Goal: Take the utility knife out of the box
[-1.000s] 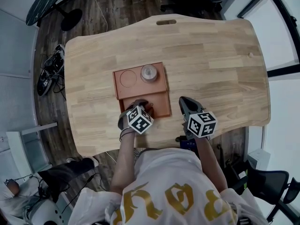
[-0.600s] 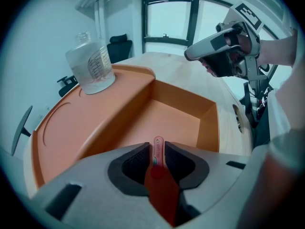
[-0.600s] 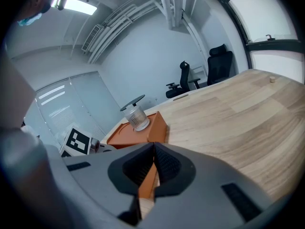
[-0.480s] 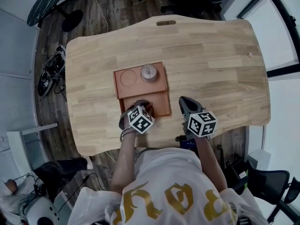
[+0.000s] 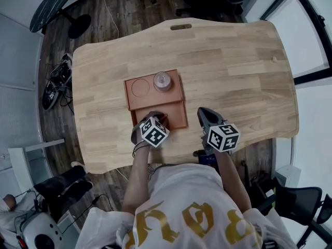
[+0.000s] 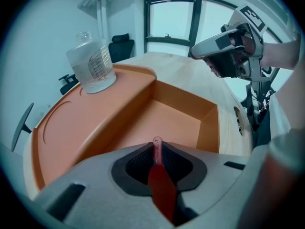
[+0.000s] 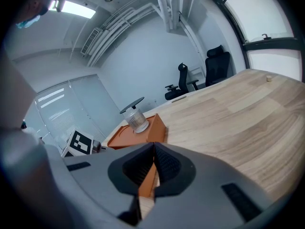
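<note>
Head view: a person at a wooden table (image 5: 233, 71) lowers the left gripper (image 5: 154, 119) into the near compartment of an orange box (image 5: 155, 95). The right gripper (image 5: 202, 113) hangs just beside the box, and a glass jar (image 5: 162, 81) stands on the box's far part.

Left gripper view: jaws closing on the slim red utility knife (image 6: 161, 180), pads against it, over the open compartment.

Right gripper view: jaws together, nothing between them.

Dark plank floor (image 5: 129, 7), big windows (image 6: 169, 23)
</note>
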